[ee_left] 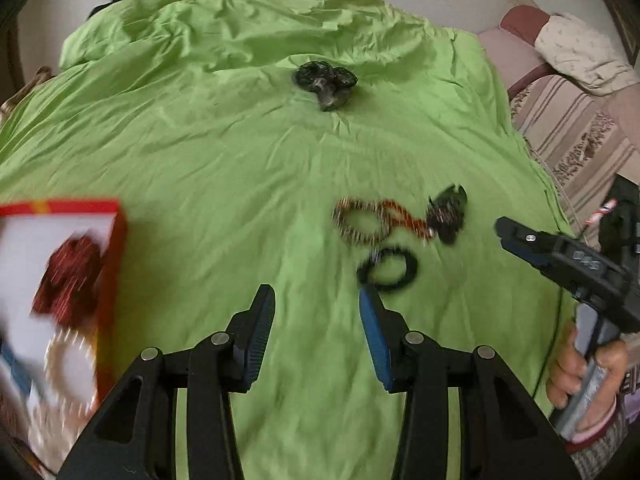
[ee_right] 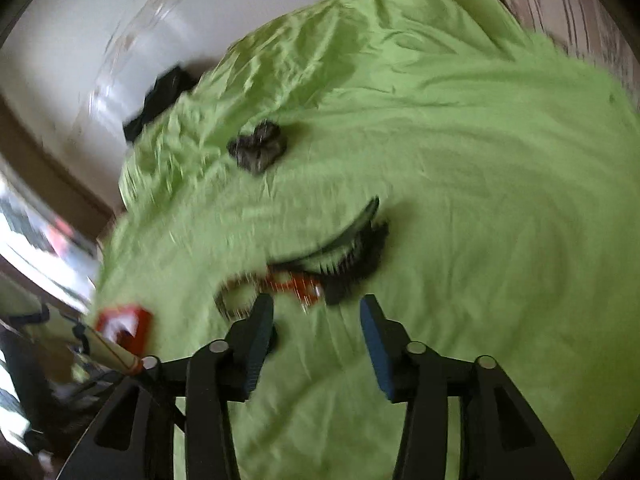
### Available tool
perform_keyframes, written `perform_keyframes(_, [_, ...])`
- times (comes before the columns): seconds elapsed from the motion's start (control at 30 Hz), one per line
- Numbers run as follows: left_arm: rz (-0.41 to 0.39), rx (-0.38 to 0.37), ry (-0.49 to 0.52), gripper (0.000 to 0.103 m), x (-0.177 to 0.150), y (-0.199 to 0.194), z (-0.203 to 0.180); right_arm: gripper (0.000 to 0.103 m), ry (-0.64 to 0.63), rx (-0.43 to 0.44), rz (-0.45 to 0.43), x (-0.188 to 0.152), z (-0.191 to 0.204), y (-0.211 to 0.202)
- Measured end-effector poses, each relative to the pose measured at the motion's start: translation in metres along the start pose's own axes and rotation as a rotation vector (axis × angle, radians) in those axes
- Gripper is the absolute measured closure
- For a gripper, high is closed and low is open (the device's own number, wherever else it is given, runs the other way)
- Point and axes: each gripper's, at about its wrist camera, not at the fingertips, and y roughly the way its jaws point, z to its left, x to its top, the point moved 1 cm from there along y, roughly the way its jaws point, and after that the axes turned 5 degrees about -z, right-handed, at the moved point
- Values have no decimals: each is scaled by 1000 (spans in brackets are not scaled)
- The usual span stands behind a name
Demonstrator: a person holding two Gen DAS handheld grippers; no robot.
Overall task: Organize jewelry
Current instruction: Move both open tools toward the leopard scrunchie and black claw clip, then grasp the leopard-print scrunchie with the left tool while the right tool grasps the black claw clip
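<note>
Loose jewelry lies on a green sheet (ee_left: 224,184): a striped bead bracelet (ee_left: 356,220), an orange beaded piece (ee_left: 400,214), a black piece (ee_left: 448,212) and a black ring bracelet (ee_left: 388,268). My left gripper (ee_left: 318,300) is open and empty, with the ring bracelet just beyond its right fingertip. A red box (ee_left: 116,248) at the left holds red jewelry and a white bead bracelet. In the blurred right wrist view, my right gripper (ee_right: 316,308) is open and empty just short of the orange piece (ee_right: 296,282) and the black piece (ee_right: 356,264).
A dark cluster of jewelry (ee_left: 324,82) sits farther back on the sheet. A hand (ee_left: 580,372) holds the right gripper (ee_left: 520,236) at the right edge. Striped bedding (ee_left: 568,136) lies beyond the sheet's right side. A black garment (ee_right: 164,100) lies at the far end.
</note>
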Motion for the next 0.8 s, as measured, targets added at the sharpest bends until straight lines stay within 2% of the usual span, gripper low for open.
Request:
perform_keyframes(0.13, [57,-13,-10,61,28,49,-10,53,66,37,9,18,-9,15])
perform_keyframes(0.3, [112,-29,-28,61,42,95,-15,53,101,72,33,33,-14,36])
perform_keyframes(0.47, [119,-8,-1,61,44,115,-19,53,99,44,71,34,-16,63])
perform_keyframes(0.53, [117,2,12,61,46,119,-23,59,97,29,81,33,-19,72])
perform_keyframes(0.57, [119,13,25,61,45,121,-25,73,93,23,86,32,-19,75])
perform_keyframes(0.6, [119,28,34,66,45,121,-26,86,88,19,90,32,-20,77])
perform_keyframes(0.63, [112,64,47,73,44,120,-28,89,83,18,89,32,-21,77])
perform_keyframes(0.67, [109,86,56,88,44,120,-27,92,78,10,83,33,-20,75])
perform_keyframes(0.8, [90,86,-3,90,46,97,-11,98,60,-5,28,39,-18,55])
